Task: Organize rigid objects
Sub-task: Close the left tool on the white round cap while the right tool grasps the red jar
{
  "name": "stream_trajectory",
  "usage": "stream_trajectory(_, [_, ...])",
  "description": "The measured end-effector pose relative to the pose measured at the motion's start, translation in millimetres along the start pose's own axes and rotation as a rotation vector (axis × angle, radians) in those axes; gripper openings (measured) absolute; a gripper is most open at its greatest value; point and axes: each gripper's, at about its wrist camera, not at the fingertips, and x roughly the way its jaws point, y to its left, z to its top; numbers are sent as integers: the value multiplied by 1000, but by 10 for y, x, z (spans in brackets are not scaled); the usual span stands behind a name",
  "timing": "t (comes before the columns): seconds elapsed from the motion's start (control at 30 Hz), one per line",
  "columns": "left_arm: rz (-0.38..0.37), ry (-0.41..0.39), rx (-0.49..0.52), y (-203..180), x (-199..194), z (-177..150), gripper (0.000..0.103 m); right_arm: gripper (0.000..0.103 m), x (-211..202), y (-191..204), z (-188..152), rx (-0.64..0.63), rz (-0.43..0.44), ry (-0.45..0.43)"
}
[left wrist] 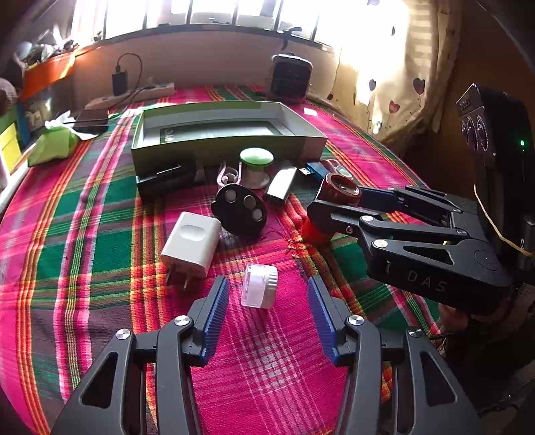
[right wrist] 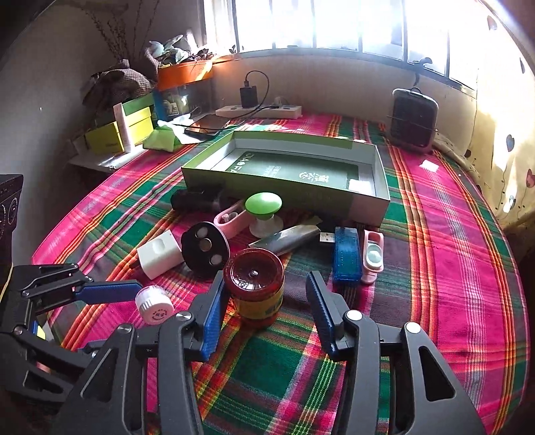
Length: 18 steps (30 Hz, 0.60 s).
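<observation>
Pink-green plaid cloth [left wrist: 100,207], green box [left wrist: 227,147], red jar [right wrist: 254,287], white charger [left wrist: 192,246]

- Daylight pours through the window [left wrist: 214,13] behind my work surface, blown out to white in both views.
- The curtain [left wrist: 384,67] glares hardest in my left view, its pattern washed away near the top.
- The plaid cloth [right wrist: 434,234] stays bright and saturated; things on it throw only soft, short shadows.
- Corners fall to black, and straight edges bow outward with the fisheye.
- Focus looks fairly sharp mid-frame, with far clutter soft and slightly grainy.
</observation>
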Motion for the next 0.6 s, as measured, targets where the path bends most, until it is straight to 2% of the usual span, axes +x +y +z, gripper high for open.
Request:
stream_trajectory(0.17, [-10,6,-7,13,38,22,38,35,-12,-24,-16,16,13,-5])
stream_trajectory(0.33, [-5,7,-28,63,57,29,26,34,-24,-75,-32,44,28,-7])
stream_trajectory(0.6, [-8,-6,-45,116,60,67,19,34,-46,-142,-26,77,27,-11])
